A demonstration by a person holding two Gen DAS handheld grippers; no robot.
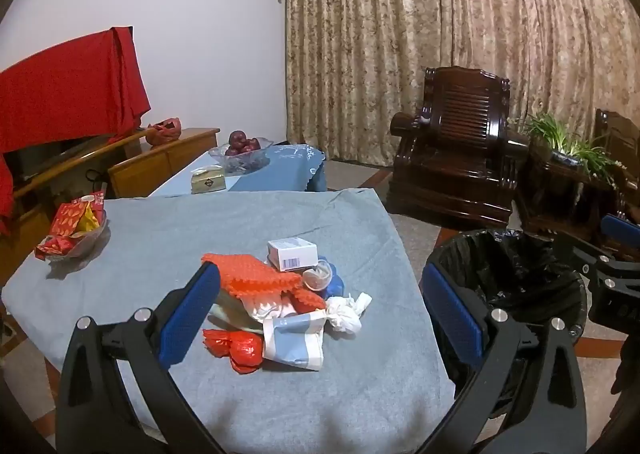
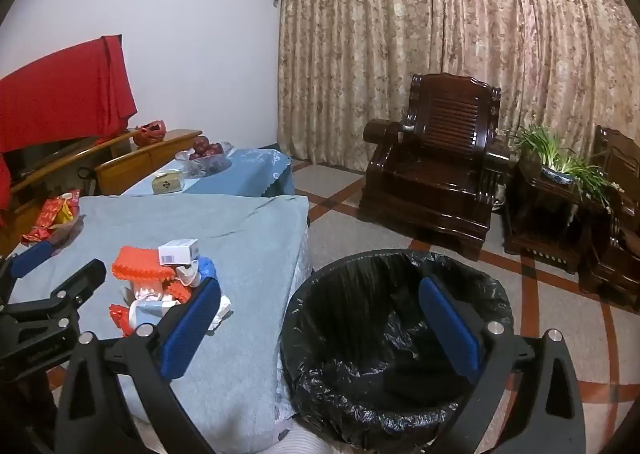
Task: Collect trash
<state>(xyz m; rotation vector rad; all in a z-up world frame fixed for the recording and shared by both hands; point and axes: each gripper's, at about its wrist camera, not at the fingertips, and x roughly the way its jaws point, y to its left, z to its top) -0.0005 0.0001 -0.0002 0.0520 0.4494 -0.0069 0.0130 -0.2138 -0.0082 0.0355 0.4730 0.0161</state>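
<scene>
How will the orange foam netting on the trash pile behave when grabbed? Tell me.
The orange foam netting looks soft and light, so it would probably squash and flop between the pads. The small white box rests on its edge and may slide off when the netting is lifted.

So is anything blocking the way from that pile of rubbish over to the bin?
Nothing visible does. The trash pile lies on the blue cloth, and the black-lined bin stands open just past the table edge, beside it, with no object between.
</scene>
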